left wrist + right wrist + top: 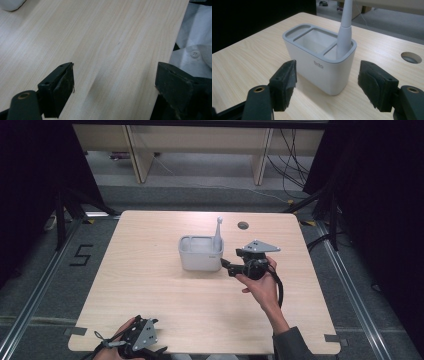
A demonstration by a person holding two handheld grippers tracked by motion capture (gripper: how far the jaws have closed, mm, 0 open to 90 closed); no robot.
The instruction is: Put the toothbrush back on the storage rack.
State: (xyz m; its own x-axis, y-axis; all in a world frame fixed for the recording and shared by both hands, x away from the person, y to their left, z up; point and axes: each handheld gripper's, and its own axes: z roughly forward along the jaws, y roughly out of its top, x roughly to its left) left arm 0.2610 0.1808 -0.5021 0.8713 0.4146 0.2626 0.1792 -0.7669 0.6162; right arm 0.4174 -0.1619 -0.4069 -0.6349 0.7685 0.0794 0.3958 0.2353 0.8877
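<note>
A white holder [200, 253] [320, 57] with a grey rim and three compartments stands mid-table. A white toothbrush handle [218, 231] [344, 32] stands upright in its narrow right-end compartment. My right gripper [226, 265] [327, 83] is open just to the right of the holder, its jaws level with the holder's end wall and apart from it. My left gripper [150, 351] [115, 86] is open at the table's near left edge, with nothing between its jaws.
The wooden table [150, 285] has a round cable hole [243, 225] [411, 57] behind the holder. A white shirt [192, 45] lies past the table's near edge. Wooden furniture legs [140, 155] and cables [295, 165] are on the floor beyond.
</note>
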